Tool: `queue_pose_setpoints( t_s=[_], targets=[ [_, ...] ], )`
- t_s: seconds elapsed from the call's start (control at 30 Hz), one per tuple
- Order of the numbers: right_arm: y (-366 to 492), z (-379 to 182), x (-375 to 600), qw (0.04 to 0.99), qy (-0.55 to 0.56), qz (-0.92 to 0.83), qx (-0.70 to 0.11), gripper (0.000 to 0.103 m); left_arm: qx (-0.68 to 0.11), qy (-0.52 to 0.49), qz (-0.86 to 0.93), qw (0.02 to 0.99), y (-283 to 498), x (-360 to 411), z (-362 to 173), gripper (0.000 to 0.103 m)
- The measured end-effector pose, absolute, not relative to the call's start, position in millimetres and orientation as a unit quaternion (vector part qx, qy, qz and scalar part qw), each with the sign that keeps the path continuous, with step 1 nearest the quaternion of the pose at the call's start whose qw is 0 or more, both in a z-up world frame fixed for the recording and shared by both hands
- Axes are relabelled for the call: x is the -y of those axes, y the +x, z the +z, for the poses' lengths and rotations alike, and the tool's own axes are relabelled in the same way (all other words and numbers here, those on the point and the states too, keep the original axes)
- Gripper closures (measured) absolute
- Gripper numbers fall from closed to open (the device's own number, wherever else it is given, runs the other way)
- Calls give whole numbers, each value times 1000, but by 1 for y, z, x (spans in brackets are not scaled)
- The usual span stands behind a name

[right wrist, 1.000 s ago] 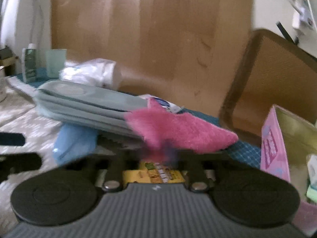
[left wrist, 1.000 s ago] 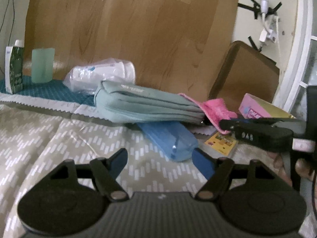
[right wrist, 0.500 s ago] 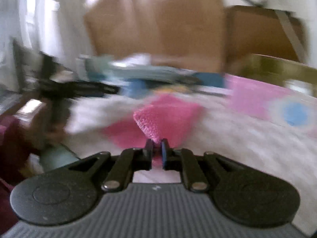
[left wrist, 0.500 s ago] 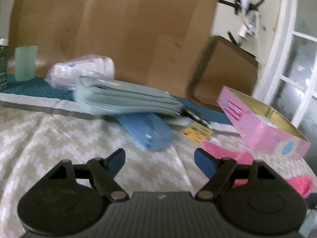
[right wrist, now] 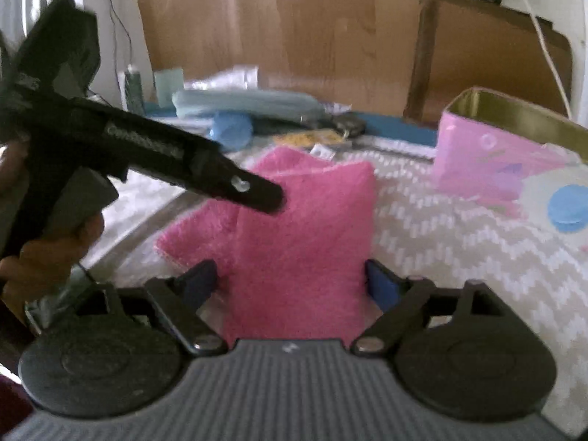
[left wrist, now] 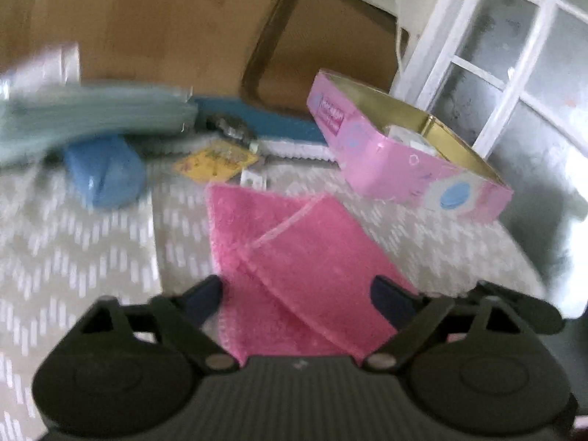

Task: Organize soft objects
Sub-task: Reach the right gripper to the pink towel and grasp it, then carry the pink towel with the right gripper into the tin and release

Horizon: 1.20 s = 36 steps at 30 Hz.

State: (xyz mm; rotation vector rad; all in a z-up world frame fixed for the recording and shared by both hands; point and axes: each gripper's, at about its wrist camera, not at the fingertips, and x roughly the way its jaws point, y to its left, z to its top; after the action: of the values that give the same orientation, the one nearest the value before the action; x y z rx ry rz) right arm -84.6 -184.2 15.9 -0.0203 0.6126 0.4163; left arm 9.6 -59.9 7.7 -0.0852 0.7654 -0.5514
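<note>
A pink fluffy cloth (left wrist: 294,257) lies folded over on the chevron-patterned bedspread (left wrist: 73,250); it also shows in the right wrist view (right wrist: 301,228). My left gripper (left wrist: 299,296) is open, its fingers on either side of the cloth's near end. My right gripper (right wrist: 290,281) is open too, straddling the cloth's near edge. The left gripper's body (right wrist: 154,150) crosses the right wrist view from the left, above the cloth. A light blue pouch (left wrist: 103,172) and a grey-green pouch (left wrist: 84,114) lie further back.
An open pink tin box (left wrist: 411,154) stands to the right of the cloth. A yellow card (left wrist: 217,161) and keys (left wrist: 231,128) lie behind the cloth. A wooden board (right wrist: 279,25) and a brown tray (left wrist: 323,40) lean at the back. A window (left wrist: 514,66) is at right.
The right gripper pulled the pink cloth from under the pouches, laid it on the bedspread and opened. The left gripper swung right and now straddles the cloth.
</note>
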Motion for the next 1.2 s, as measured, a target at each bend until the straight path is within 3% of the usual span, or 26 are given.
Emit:
queue_pose_setpoints(
  t_s=[0.03, 0.07, 0.1, 0.13, 0.2, 0.47, 0.73, 0.8, 0.83, 0.87, 0.93, 1.2],
  targets=[
    [-86, 16, 181, 934, -15, 210, -289, 58, -363, -26, -271, 891, 6, 66, 7, 40],
    [-87, 18, 178, 933, -19, 223, -282, 66, -359, -20, -287, 888, 3, 72, 7, 64],
    [-87, 18, 175, 937, -30, 210, -279, 72, -356, -25, -299, 885, 1, 74, 10, 72],
    [-88, 18, 175, 940, -40, 203, -271, 84, -355, -26, -306, 883, 2, 76, 14, 79],
    [-88, 18, 182, 945, -30, 198, -259, 85, -355, -32, -329, 875, 4, 82, 24, 81],
    [-84, 50, 226, 987, -21, 91, -134, 85, -267, 12, -384, 884, 17, 143, 87, 80],
    [-5, 57, 299, 991, 41, 6, -129, 84, -279, 4, -376, 883, 91, 215, 93, 78],
    [12, 52, 302, 990, 35, -19, -137, 78, -292, 7, -351, 890, 109, 227, 87, 71],
    [20, 48, 304, 988, 33, -32, -150, 69, -298, 9, -337, 893, 115, 231, 82, 62],
    [27, 44, 308, 985, 37, -39, -162, 51, -301, 10, -323, 897, 120, 232, 79, 57],
    [30, 40, 313, 984, 46, -58, -164, 32, -301, 5, -309, 902, 122, 225, 72, 47],
    [-21, 40, 299, 992, 51, -71, -95, 30, -276, -33, -283, 918, 82, 140, 59, 34]
  ],
)
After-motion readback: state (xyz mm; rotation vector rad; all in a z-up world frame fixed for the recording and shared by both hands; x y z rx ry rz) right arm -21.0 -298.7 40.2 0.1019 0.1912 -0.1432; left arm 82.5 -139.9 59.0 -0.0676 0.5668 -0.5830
